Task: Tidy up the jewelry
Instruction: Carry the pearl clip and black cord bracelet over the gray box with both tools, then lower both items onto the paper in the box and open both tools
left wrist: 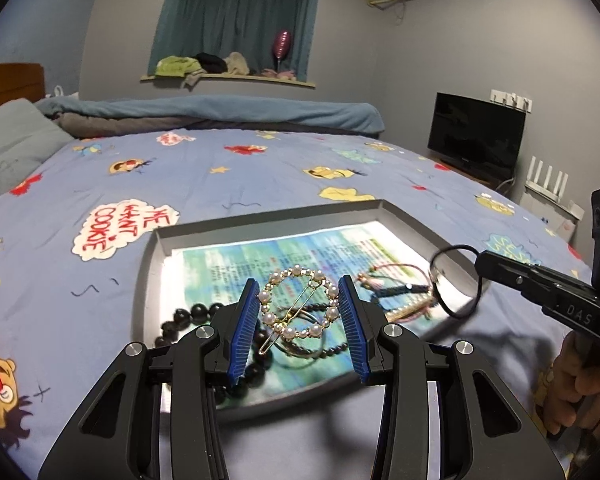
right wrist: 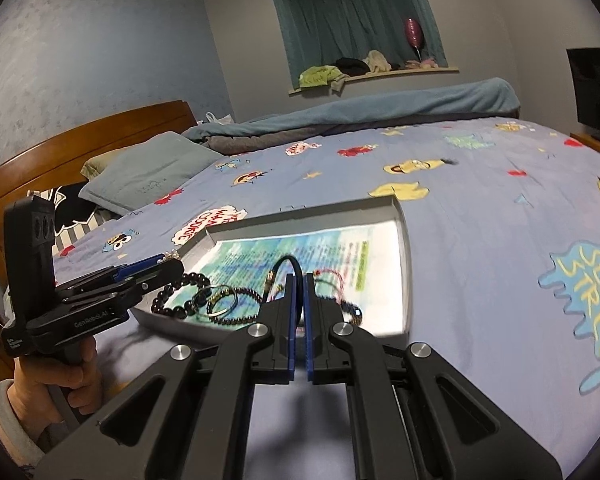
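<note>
A grey tray (left wrist: 150, 276) lined with a printed sheet lies on the bed and holds jewelry. My left gripper (left wrist: 299, 288) is shut on a round pearl hair clip (left wrist: 296, 308), holding it by its sides above the tray. Below it lie a black bead bracelet (left wrist: 188, 316) and a thin ring. My right gripper (right wrist: 299, 280) is shut on a black cord loop (right wrist: 290, 266), which shows as a black ring (left wrist: 456, 280) in the left wrist view, lifted over the tray's right edge. A red string bracelet (right wrist: 332, 276) lies in the tray (right wrist: 404, 240).
The bed has a blue cartoon-print sheet (left wrist: 260, 172), with a rolled blanket (left wrist: 220, 110) at the far side and a pillow (right wrist: 148, 172) by the wooden headboard (right wrist: 80, 148). A TV (left wrist: 476, 136) stands at the right.
</note>
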A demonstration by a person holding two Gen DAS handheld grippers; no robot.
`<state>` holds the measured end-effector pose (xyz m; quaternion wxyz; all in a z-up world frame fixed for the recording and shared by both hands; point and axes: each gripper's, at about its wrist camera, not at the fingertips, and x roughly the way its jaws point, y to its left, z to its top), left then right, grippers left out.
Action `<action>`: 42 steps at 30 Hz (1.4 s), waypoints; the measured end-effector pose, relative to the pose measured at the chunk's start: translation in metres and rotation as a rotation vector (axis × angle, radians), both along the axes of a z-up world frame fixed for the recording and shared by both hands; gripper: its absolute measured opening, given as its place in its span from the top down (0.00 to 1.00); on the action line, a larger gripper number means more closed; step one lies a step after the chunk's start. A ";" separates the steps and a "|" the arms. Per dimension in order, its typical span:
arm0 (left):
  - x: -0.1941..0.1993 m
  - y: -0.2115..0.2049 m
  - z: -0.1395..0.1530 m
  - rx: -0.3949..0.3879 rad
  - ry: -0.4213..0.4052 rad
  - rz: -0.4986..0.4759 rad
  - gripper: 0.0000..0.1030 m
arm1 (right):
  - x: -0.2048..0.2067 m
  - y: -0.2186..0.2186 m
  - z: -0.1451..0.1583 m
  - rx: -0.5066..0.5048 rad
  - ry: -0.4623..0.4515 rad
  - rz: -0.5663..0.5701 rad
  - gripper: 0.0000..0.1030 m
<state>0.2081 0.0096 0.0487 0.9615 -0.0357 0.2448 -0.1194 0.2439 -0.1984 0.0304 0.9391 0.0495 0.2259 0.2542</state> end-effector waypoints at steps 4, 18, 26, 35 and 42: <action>0.001 0.007 0.002 -0.008 -0.009 0.027 0.59 | 0.012 0.003 0.009 0.018 -0.020 0.001 0.97; 0.030 0.019 -0.006 -0.019 0.029 0.061 0.59 | 0.055 0.016 0.004 0.001 0.007 -0.003 0.97; 0.055 0.018 -0.024 -0.020 0.119 0.068 0.59 | 0.072 0.023 -0.008 -0.033 0.068 -0.021 0.97; 0.059 0.021 -0.032 -0.027 0.150 0.066 0.51 | 0.079 0.031 -0.019 -0.080 0.112 -0.046 0.97; 0.052 0.018 -0.027 -0.013 0.114 0.065 0.35 | 0.075 0.030 -0.017 -0.077 0.099 -0.045 0.73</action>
